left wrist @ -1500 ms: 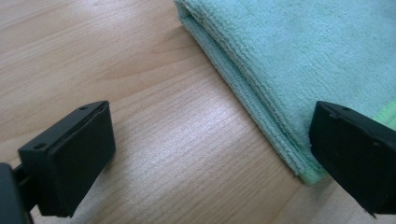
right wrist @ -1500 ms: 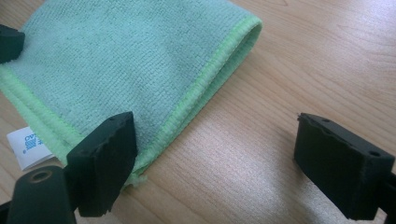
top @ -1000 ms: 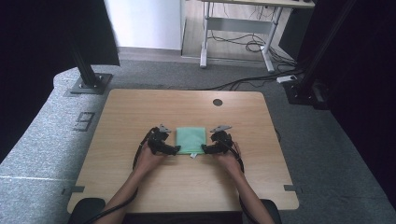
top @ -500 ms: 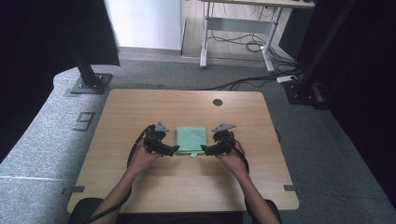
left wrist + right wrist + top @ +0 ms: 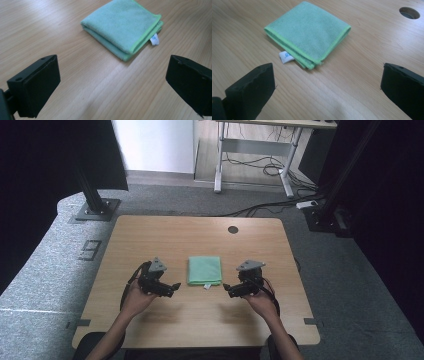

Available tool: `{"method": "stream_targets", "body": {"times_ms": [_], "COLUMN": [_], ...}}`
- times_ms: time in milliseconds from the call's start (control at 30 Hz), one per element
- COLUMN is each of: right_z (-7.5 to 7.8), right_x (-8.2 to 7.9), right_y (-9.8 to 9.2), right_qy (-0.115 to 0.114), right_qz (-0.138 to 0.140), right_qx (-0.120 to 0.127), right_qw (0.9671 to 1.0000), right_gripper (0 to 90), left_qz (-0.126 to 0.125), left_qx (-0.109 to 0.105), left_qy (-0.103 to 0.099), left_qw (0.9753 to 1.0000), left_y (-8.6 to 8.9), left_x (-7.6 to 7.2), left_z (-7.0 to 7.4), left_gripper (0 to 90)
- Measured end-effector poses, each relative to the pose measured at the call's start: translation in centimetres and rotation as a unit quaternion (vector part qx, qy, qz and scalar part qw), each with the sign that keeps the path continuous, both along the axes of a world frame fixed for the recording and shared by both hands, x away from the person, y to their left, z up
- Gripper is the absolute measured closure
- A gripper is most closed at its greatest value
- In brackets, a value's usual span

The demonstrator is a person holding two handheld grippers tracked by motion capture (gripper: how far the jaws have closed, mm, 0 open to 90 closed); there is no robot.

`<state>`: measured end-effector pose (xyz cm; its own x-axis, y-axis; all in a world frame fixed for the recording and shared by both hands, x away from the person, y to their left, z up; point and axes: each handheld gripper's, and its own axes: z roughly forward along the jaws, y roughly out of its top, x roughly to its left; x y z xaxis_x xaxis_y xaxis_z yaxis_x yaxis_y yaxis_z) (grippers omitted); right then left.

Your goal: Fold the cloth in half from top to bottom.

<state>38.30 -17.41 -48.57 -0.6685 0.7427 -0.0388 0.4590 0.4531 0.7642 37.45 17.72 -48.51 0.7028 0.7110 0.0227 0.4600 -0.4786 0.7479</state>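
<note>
A folded green cloth (image 5: 204, 270) lies flat on the wooden table (image 5: 150, 235), with a small white tag (image 5: 205, 286) at its near edge. My left gripper (image 5: 174, 288) hovers to the cloth's left, open and holding nothing. My right gripper (image 5: 228, 291) hovers to the cloth's right, also open and holding nothing. In the left gripper view the cloth (image 5: 123, 27) lies ahead between the two wide-apart jaws, with its tag (image 5: 154, 40) on the right. In the right gripper view the cloth (image 5: 308, 33) lies ahead and its tag (image 5: 286, 57) points toward me.
A round cable hole (image 5: 232, 229) sits near the table's far edge, seen also in the right gripper view as a hole (image 5: 409, 12). Black stand bases (image 5: 95, 210) and cables (image 5: 260, 167) lie on the grey floor beyond the table.
Both grippers have drawn back from the cloth's sides toward the near edge and apart. The cloth stays folded in place.
</note>
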Motion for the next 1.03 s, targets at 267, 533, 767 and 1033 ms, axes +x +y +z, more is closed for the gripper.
{"method": "stream_targets", "body": {"times_ms": [267,533,767,1033], "right_z": [-1.2,-4.3,-6.2,-7.1], "right_x": [-1.5,-2.0,-1.8,-1.8], "right_y": [-1.7,-3.0,-3.2,-3.3], "right_qy": [0.003,0.027,0.045,0.043], "right_qz": [-0.008,-0.027,-0.027,-0.032], "right_qx": [-0.004,-0.002,-0.012,-0.007], "right_qw": [1.0,0.9993,0.9985,0.9986], "right_gripper": [0.0,0.0,0.0,0.0], "left_qz": [0.006,0.009,0.008,0.007], "left_qx": [0.009,0.024,0.037,0.034], "left_qy": [0.003,0.032,0.048,0.055], "left_qw": [0.9999,0.9992,0.9981,0.9979], "left_y": [1.1,1.4,1.0,1.0], "left_x": [-1.7,-2.1,-1.9,-1.7], "left_z": [-2.0,-4.8,-6.4,-6.4], "left_gripper": [0.0,0.0,0.0,0.0]}}
